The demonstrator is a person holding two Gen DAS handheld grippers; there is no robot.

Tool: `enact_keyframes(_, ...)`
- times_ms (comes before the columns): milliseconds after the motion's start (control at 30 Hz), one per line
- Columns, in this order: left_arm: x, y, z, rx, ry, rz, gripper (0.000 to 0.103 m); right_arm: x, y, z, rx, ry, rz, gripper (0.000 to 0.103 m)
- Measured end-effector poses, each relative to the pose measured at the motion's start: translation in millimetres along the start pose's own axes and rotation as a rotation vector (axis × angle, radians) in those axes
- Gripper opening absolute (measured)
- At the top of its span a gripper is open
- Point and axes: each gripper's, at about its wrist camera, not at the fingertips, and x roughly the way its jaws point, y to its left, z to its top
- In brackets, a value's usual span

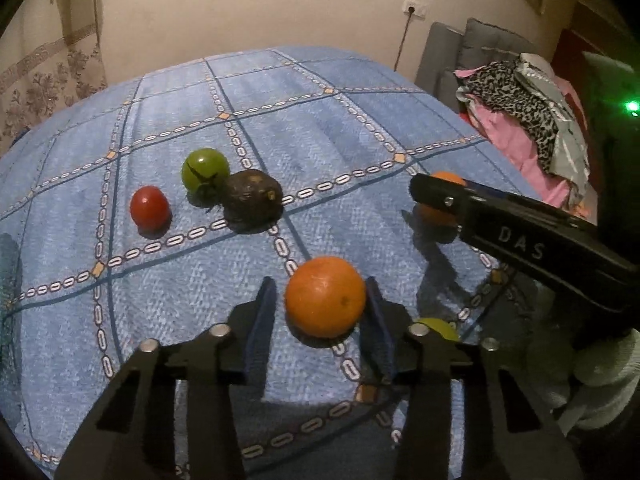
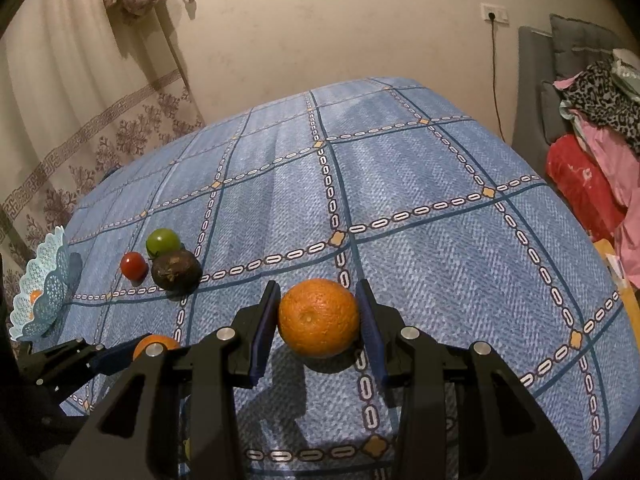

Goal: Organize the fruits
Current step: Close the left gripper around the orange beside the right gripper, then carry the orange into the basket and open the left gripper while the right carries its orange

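Note:
An orange (image 1: 325, 298) rests on the blue checked cloth (image 1: 192, 288) between the fingers of my left gripper (image 1: 320, 284), which is open; a small gap shows on the orange's left side. My right gripper (image 2: 318, 285) is shut on a second orange (image 2: 318, 316), with both pads against its sides, and the fruit sits on the cloth. In the left wrist view one right-gripper finger (image 1: 440, 196) crosses in front of that orange (image 1: 448, 179). Further back lie a red tomato (image 1: 149, 207), a round green fruit (image 1: 206, 170) and a dark avocado (image 1: 251, 196).
A light blue lattice basket (image 2: 40, 300) stands at the cloth's left edge with something orange inside. A yellow-green fruit (image 1: 438, 328) peeks out behind my left gripper's right finger. A grey sofa with piled clothes (image 1: 520, 92) stands to the right. A white-sleeved hand (image 1: 600, 368) holds the right gripper.

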Motion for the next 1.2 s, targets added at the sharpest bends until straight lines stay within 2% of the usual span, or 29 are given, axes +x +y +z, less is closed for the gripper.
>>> enact_keyframes(167, -3.1, -0.6, -2.4, 0.001, -0.013, 0.0, 0.038, 1.0, 0.3, -1.0, 0.003, 0.0, -0.002, 0.039)
enact_keyframes(567, -37.4, 8.9, -5.2, -0.043, -0.1, 0.058, 0.038, -0.3, 1.4, -3.2, -0.005, -0.012, -0.008, 0.039)
enact_keyframes(1200, -73.0, 45.7, -5.6, -0.12, -0.198, 0.198, 0.038, -8.8, 3.5, -3.7, 0.002, -0.035, -0.02, 0.039)
